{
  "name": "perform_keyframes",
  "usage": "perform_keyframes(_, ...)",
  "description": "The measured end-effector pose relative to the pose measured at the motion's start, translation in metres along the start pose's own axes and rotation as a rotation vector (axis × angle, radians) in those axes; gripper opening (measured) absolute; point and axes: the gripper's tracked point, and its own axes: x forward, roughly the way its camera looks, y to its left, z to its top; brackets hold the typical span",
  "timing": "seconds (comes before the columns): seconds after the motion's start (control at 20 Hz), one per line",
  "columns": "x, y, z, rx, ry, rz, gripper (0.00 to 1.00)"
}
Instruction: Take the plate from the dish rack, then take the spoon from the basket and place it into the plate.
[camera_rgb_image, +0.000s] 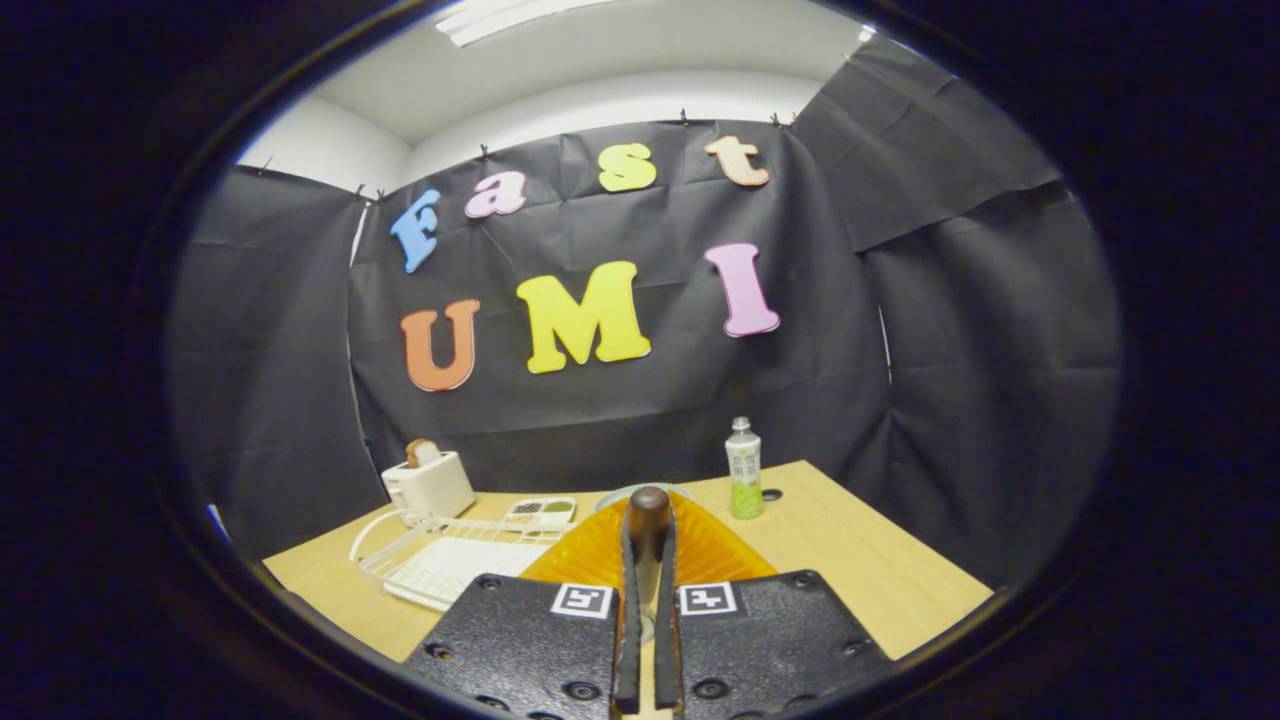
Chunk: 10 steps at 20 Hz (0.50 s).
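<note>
One gripper (648, 560) shows, its two fingers closed on one spoon (648, 512) with a dark handle. One orange plate (700, 555) lies under them on one wooden table (880, 570). There is one white dish rack (440, 560), one toaster (428, 485), one small tray (540, 510) with compartments, one pale bowl rim (640, 490), and one bottle (743, 468).

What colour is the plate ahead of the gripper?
Translucent orange, ribbed; the plate shows best in the gripper view.

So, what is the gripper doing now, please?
Gripper: shut on the spoon, whose dark handle end sticks up between the fingers, above the orange plate.
</note>
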Motion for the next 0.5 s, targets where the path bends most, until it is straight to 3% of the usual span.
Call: perform_keyframes(0.5,-0.004,0.061,-0.097,0.162,0.116,0.057,0.11)
